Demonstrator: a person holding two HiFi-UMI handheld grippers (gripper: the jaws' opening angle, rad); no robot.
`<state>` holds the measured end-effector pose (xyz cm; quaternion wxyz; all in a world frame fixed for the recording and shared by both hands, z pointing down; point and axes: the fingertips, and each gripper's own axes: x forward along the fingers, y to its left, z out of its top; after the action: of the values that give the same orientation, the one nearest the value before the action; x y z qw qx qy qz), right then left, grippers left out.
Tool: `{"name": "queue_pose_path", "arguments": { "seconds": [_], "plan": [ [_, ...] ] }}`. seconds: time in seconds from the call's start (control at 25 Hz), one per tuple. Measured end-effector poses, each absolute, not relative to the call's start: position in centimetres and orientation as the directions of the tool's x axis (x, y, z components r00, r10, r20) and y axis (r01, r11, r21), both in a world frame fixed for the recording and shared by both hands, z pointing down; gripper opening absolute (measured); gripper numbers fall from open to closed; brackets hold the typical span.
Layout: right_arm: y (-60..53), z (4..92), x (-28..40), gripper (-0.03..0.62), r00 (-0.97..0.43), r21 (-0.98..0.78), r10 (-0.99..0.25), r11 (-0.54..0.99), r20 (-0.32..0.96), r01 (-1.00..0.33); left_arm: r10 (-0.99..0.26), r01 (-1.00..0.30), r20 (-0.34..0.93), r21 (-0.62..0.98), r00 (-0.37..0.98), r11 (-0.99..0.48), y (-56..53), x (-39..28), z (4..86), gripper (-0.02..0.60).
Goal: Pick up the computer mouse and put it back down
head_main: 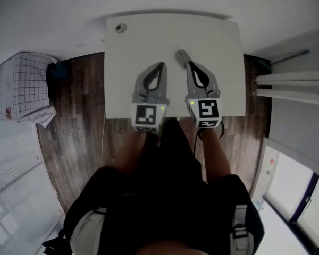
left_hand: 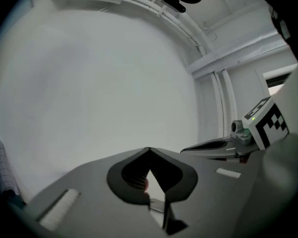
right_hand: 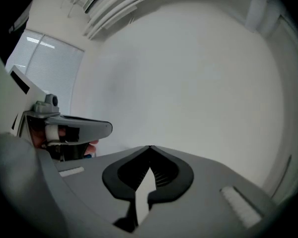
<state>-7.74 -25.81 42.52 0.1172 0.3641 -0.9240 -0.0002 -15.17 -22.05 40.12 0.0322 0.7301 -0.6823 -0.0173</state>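
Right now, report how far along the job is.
Done: nothing provable; no computer mouse shows on the white table, only a small round thing at its far corner. In hand: nothing; left gripper and right gripper are both shut and empty above the table. Left: unclear, since the mouse is out of sight.

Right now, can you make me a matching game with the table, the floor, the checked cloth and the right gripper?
Things:
1 table
2 floor
3 checked cloth
4 right gripper

Colour, place or state:
A shut, nothing in it
B brown wood
C white
D far left in the head view

Pairs: 1-C, 2-B, 3-D, 4-A
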Motion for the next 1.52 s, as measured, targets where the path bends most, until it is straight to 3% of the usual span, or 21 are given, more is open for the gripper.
{"name": "queue_pose_path", "arguments": {
  "seconds": [0.76,1.52],
  "plan": [
    [-10.2,31.9,-2.9,0.014,-0.613,0.137,-0.790,0.605,-0.016,-0.784,-0.977,-0.977,-0.083,0.075,0.196,-0.202,-9.5,-12.4,34.3,0.000],
    [-4.0,28.2,9.9,0.014,-0.610,0.142,-0.778,0.594,-0.149,-0.792,-0.972,-0.979,-0.126,0.026,0.199,-0.204,-4.6,1.1,31.9,0.000]
  ]
}}
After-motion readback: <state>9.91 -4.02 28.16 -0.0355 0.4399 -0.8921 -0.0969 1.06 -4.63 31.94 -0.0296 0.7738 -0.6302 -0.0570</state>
